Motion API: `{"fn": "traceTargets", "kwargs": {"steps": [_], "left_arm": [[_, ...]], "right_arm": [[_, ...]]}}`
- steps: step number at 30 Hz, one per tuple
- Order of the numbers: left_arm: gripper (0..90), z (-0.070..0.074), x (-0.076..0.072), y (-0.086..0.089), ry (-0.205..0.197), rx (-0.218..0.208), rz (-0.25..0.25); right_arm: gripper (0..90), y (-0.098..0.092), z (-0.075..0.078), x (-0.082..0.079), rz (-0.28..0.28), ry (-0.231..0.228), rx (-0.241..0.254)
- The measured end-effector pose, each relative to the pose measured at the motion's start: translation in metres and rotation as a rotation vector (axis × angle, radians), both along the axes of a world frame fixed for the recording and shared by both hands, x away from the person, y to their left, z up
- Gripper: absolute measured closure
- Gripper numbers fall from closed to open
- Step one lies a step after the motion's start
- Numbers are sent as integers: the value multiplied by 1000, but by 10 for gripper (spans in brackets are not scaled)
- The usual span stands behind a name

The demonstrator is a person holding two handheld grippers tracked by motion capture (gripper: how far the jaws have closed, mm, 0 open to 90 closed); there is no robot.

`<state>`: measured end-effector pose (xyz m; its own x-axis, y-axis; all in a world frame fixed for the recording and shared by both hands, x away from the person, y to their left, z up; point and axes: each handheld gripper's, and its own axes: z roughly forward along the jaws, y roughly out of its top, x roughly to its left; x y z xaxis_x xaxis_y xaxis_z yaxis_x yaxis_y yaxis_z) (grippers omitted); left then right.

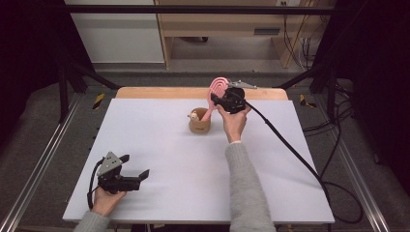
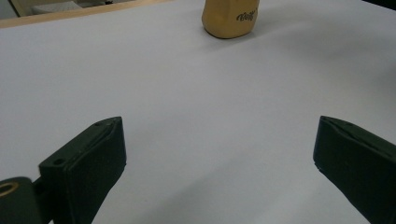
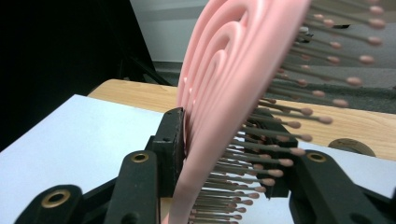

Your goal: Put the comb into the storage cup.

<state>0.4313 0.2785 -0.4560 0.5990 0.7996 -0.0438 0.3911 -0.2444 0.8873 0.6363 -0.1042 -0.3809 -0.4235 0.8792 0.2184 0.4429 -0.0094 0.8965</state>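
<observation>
A: Where is the pink hairbrush point(image 1: 216, 92) seen?

B: It is found at about one o'clock from the middle of the white table point(image 1: 159, 145), in the high view. Its handle is set down into the tan cup point(image 1: 199, 124), and its head is tilted up and away from the cup toward one o'clock. Something small and pale is also lodged in the cup, but it cannot be made out.

A: And how is the right gripper point(image 1: 227, 100) set?

B: It is clamped across the brush head. In the right gripper view one jaw is pressed flat against the smooth pink back of the brush point(image 3: 219, 93), while the other is pushed in among the bristles. No gap is seen on the back side.

A: What of the left gripper point(image 1: 133, 169)?

B: It is held at about seven o'clock, near the table's front edge, well apart from the cup. Its jaws are spread wide, and nothing is caught between them; bare table is seen there, with the cup point(image 2: 229, 18) far off at twelve o'clock.
</observation>
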Motion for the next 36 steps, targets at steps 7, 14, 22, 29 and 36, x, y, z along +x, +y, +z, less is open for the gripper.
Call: {"fn": "traceTargets", "kwargs": {"steps": [7, 14, 22, 29, 36], "left_arm": [[24, 0, 0, 0, 0, 1, 0], [24, 0, 0, 0, 1, 4, -1], [24, 0, 0, 0, 1, 6, -1], [24, 0, 0, 0, 1, 5, -1], [24, 0, 0, 0, 1, 6, -1]], "right_arm": [[549, -2, -1, -1, 3, -5, -21], [477, -3, -2, -2, 6, -17, -47], [396, -4, -5, -3, 6, -21, -75], [352, -4, -5, -5, 13, -25, -83], [294, -6, -3, -9, 17, -36, -86]]}}
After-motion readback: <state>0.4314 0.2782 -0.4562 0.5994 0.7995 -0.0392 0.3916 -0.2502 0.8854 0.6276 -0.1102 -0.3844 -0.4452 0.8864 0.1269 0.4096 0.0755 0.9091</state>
